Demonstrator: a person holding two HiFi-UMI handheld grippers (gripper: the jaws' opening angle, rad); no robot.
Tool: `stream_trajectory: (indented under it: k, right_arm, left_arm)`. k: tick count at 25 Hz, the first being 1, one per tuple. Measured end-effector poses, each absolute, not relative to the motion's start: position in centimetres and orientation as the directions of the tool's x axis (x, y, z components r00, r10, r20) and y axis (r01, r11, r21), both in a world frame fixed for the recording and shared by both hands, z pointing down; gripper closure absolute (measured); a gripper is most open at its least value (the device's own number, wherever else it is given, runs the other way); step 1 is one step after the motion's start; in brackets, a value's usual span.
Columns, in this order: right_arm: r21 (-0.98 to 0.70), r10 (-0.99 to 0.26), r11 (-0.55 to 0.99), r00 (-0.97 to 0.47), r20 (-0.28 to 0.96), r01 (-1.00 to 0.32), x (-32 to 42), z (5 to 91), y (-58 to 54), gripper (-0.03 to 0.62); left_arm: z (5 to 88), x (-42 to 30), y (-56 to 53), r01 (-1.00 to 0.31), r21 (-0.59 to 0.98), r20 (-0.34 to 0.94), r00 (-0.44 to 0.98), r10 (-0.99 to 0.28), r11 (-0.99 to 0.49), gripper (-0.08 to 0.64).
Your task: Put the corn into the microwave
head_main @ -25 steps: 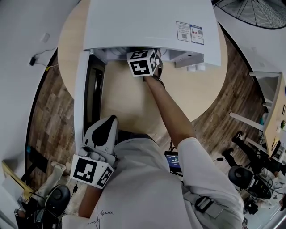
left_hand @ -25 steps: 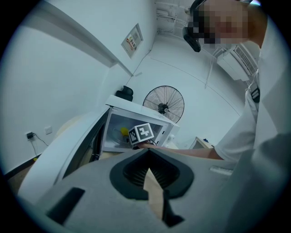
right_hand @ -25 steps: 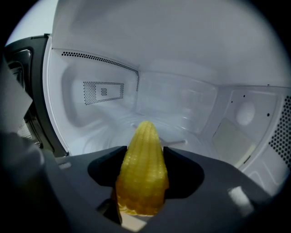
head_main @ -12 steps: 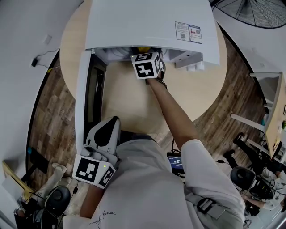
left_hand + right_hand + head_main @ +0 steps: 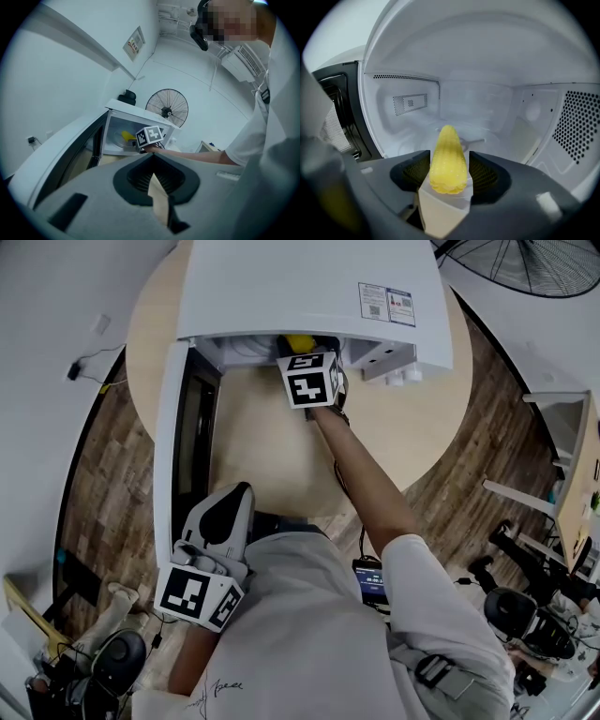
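Note:
A yellow corn cob (image 5: 447, 159) points tip-first into the white cavity of the microwave (image 5: 487, 103), with my right gripper (image 5: 446, 185) shut on its thick end. From the head view the corn (image 5: 300, 341) shows just inside the mouth of the microwave (image 5: 309, 287), ahead of the right gripper's marker cube (image 5: 309, 382). The microwave's door (image 5: 178, 427) stands swung open to the left. My left gripper (image 5: 228, 502) hangs low by the person's body, shut and holding nothing. Its own view shows the microwave (image 5: 140, 123) and the corn (image 5: 127, 136) from afar.
The microwave stands on a round wooden table (image 5: 272, 456). The glass turntable (image 5: 487, 133) lies on the cavity floor under the corn. A floor fan (image 5: 534, 263) stands at the back right. Chairs and gear (image 5: 525, 615) crowd the floor on the right.
My right gripper has shifted a little to the right at the microwave's mouth, and the corn now shows more in the head view. The left gripper has stayed put.

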State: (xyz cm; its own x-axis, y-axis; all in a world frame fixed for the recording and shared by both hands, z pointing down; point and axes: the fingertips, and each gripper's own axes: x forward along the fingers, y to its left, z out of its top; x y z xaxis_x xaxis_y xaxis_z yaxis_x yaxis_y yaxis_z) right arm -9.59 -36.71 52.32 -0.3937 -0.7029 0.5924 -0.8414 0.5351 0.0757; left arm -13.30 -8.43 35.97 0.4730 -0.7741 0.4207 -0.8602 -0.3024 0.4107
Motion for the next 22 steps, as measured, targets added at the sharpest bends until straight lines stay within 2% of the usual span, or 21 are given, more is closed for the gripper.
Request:
stream_trajectory:
  k: [22]
  right_arm:
    - [-0.004,-0.695,0.533,-0.44,0.569,-0.846,-7.2,49.9,-33.1,0.357]
  left_arm:
    - [34.4,-11.5,-6.6,-0.866,0.393,0.382,0.46,-0.802,-0.309,0.568]
